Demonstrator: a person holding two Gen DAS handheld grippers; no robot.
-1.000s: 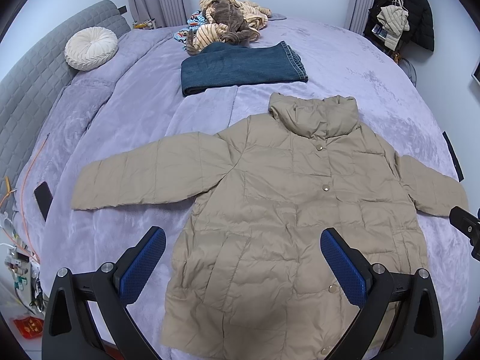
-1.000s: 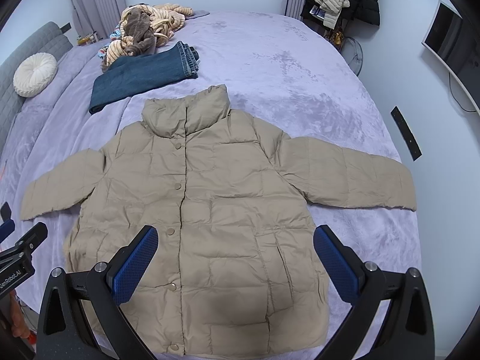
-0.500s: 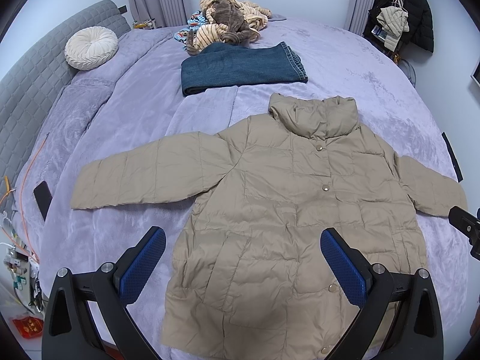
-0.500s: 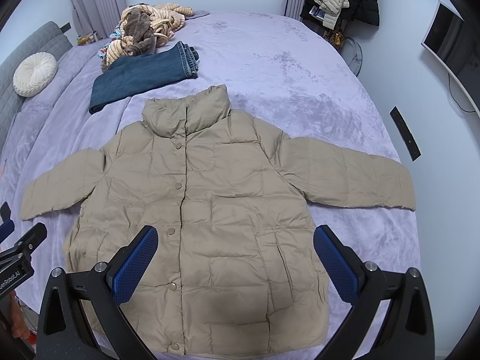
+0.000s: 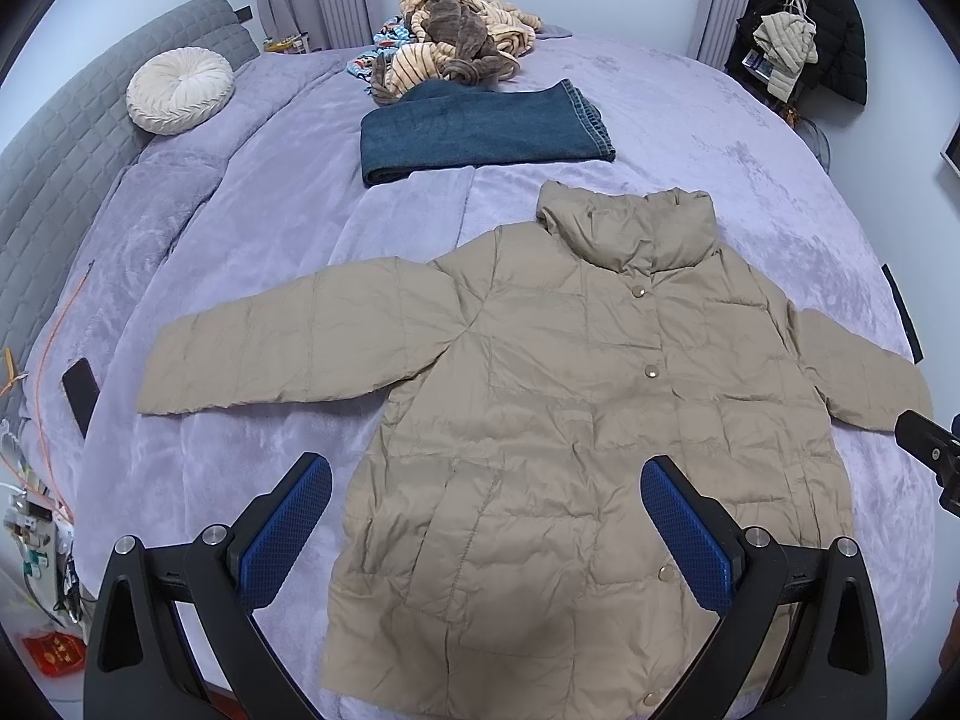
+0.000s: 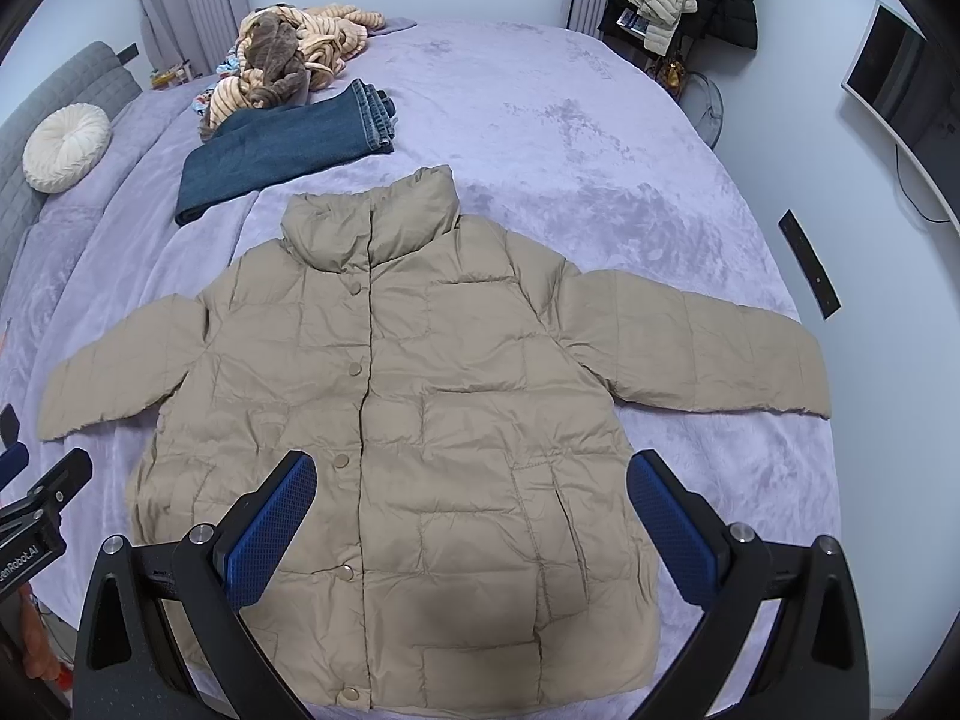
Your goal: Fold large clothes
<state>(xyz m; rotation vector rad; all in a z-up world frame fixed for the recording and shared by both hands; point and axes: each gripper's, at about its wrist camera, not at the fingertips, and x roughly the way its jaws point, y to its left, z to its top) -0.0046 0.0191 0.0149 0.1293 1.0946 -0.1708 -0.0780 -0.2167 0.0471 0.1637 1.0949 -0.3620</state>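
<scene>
Jacket (image 5: 570,420) lies flat on the bed (image 5: 240,228), nothing folded.
My left claw (image 5: 486,534) and right claw (image 6: 471,525) hang wide and empty above its hem. Both sleeves lie spread, buttons closed, collar away from me. Every fold is still to do; folded jeans (image 5: 480,126) sit beyond it.

A wide bed (image 5: 690,120) under a lilac plush cover carries everything. Spread flat on it, front up, lies a beige quilted jacket (image 5: 576,432) with both sleeves out to the sides. Just beyond the jacket's collar rests a folded pair of blue jeans (image 5: 480,132); past the jeans sits a heap of striped and brown clothes (image 5: 456,54). A round cream cushion (image 5: 179,90) lies far off the jacket's sleeve, against the grey headboard, and a dark phone (image 5: 81,393) lies off that cuff
</scene>
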